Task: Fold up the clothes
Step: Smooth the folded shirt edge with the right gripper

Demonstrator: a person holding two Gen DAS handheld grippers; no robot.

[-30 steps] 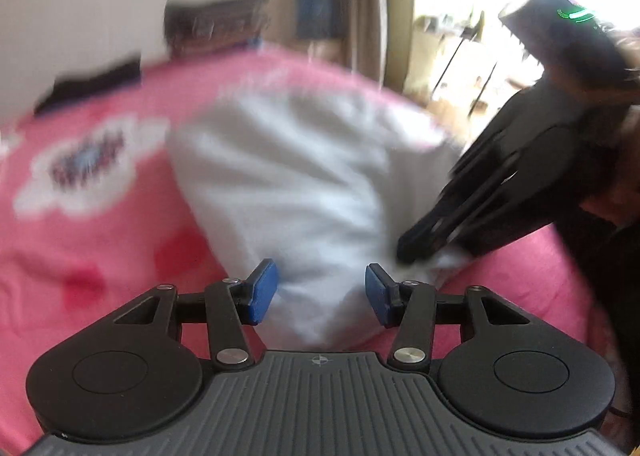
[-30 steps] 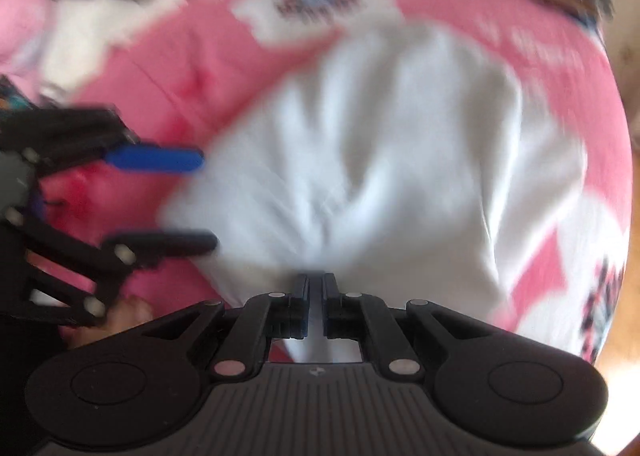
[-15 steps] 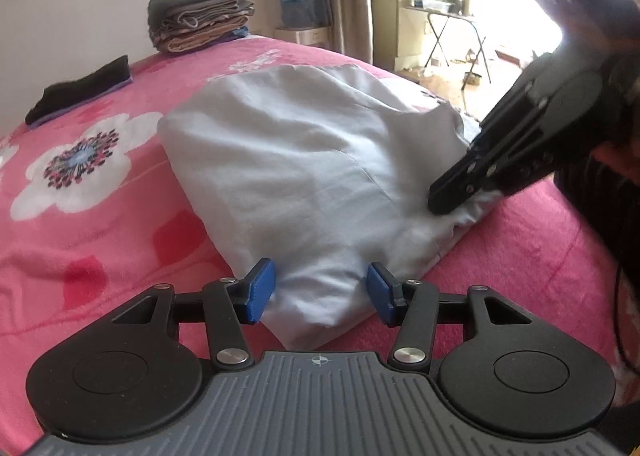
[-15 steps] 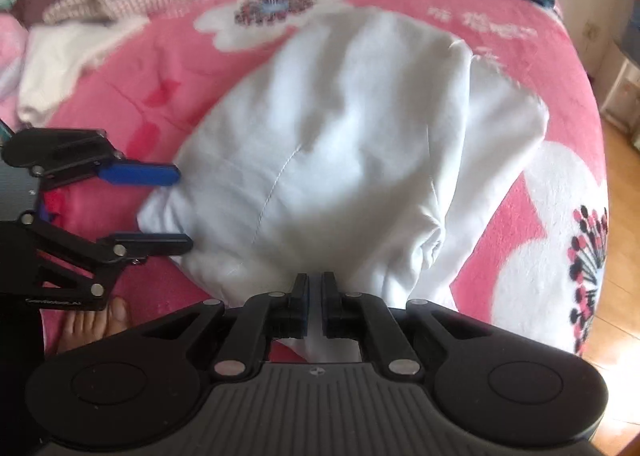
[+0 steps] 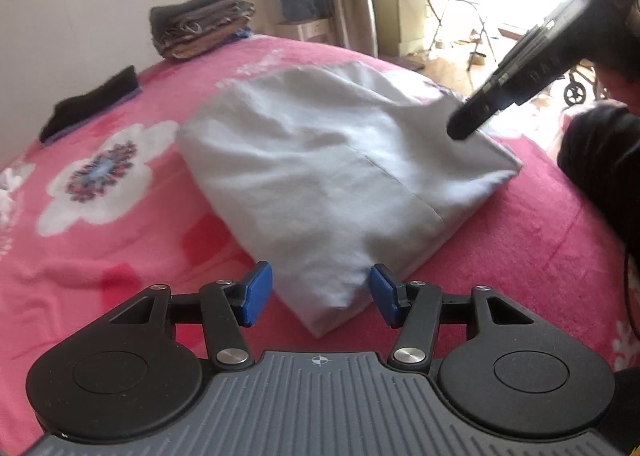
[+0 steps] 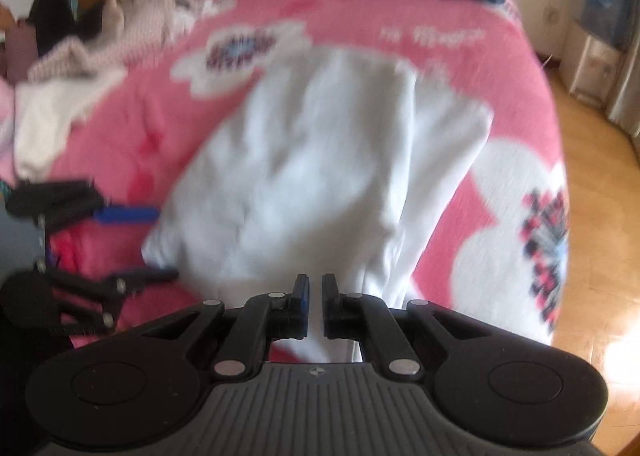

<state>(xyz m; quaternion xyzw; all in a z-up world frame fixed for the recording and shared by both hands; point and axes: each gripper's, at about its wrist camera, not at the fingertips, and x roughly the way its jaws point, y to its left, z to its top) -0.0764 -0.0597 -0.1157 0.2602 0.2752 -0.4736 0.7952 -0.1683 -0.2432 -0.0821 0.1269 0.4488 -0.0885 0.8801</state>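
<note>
A folded white garment (image 5: 332, 176) is laid on a bed covered by a pink blanket (image 5: 120, 224) printed with white flowers. In the left wrist view the left gripper (image 5: 320, 296) is seen with its blue-padded fingers (image 5: 256, 292) spread apart and released; the near corner of the garment lies between them, but it is touched by neither pad. The last change in their gap is too slight for them to be called opening. Up and to the right of these fingers, the right gripper (image 5: 464, 130) is seen pointing down at the far right edge of the garment, its fingers brought tightly together.

In the right wrist view (badly blurred) the right gripper (image 6: 315, 296) is shown with only a narrow slit between its fingers; white cloth is seen in and below that slit, so the garment's edge appears to be pinched there, though this cannot be told for certain. To the left of these fingers the left gripper (image 6: 132, 244) is seen at the garment's left corner, spread open.

Beyond both sets of fingers, a stack of folded clothes (image 5: 204, 26) and a flat dark garment (image 5: 92, 104) are placed at the far edge of the bed. A heap of unfolded clothes (image 6: 92, 56) is seen far left of the right fingers
</note>
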